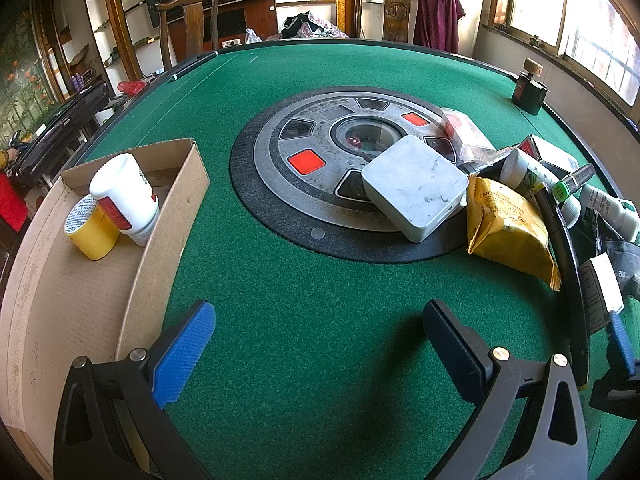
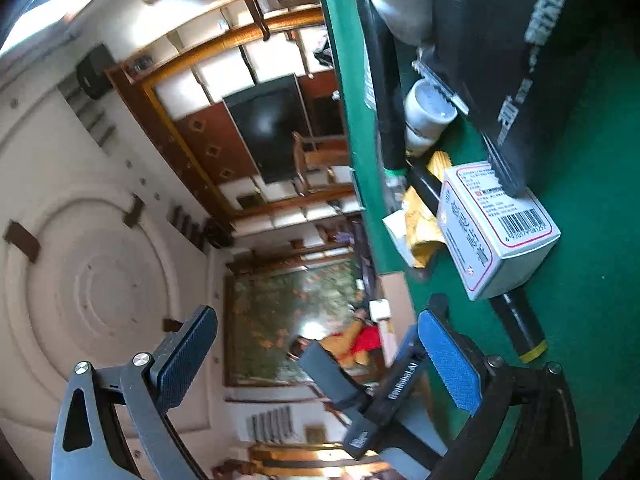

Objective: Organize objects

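- While we hold both tools low over the green worktop [image 1: 304, 280], our left gripper [image 1: 320, 340] has its fingers spread wide with nothing between them.
- Our right gripper [image 2: 316, 360], rolled sideways, also has its fingers apart and empty.
- Just left of the left gripper, a cardboard box [image 1: 168, 216] holds a white bottle [image 1: 124, 196] leaning on a yellow canister [image 1: 90, 232].
- Near right, a white medicine carton [image 2: 496, 232] lies beside a black tube [image 2: 520, 332].
- Farther on, a yellow snack packet [image 1: 508, 228] touches a grey square case [image 1: 416, 188] resting on the round centre panel [image 1: 320, 152].
- Far right, a dark bottle [image 1: 530, 88] stands well apart, by the edge.
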`<state>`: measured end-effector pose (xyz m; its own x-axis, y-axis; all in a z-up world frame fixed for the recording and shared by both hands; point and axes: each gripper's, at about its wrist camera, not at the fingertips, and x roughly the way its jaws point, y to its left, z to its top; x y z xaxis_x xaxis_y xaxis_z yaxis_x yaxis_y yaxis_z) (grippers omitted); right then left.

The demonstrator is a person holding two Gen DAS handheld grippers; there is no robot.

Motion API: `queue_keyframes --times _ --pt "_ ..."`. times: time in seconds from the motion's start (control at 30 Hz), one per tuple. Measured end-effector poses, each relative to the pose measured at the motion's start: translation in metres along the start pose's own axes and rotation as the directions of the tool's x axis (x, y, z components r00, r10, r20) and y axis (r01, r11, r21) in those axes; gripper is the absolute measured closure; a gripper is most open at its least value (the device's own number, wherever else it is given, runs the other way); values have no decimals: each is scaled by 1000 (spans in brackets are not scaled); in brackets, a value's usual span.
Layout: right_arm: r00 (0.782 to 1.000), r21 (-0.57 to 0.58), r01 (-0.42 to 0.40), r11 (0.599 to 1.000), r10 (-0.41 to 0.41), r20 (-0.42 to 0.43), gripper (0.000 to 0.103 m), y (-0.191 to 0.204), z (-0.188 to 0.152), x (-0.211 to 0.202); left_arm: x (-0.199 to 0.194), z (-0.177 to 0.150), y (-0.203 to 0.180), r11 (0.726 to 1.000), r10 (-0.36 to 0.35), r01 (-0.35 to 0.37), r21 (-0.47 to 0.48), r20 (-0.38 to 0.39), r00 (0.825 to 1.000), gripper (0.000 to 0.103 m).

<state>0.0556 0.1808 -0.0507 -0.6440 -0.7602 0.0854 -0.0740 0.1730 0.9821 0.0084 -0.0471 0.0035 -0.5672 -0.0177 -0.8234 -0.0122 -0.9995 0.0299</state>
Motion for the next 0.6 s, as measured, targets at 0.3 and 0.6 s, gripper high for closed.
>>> queue_keyframes --times 0.3,0.6 --pt "993 -118 91 989 -82 80 0 13 -1 -9 0 -1 0 1000 0 0 0 0 1000 0" --pt "993 -225 42 974 -66 -99 2 27 -30 28 0 -1 0 1000 0 0 0 0 1000 0"
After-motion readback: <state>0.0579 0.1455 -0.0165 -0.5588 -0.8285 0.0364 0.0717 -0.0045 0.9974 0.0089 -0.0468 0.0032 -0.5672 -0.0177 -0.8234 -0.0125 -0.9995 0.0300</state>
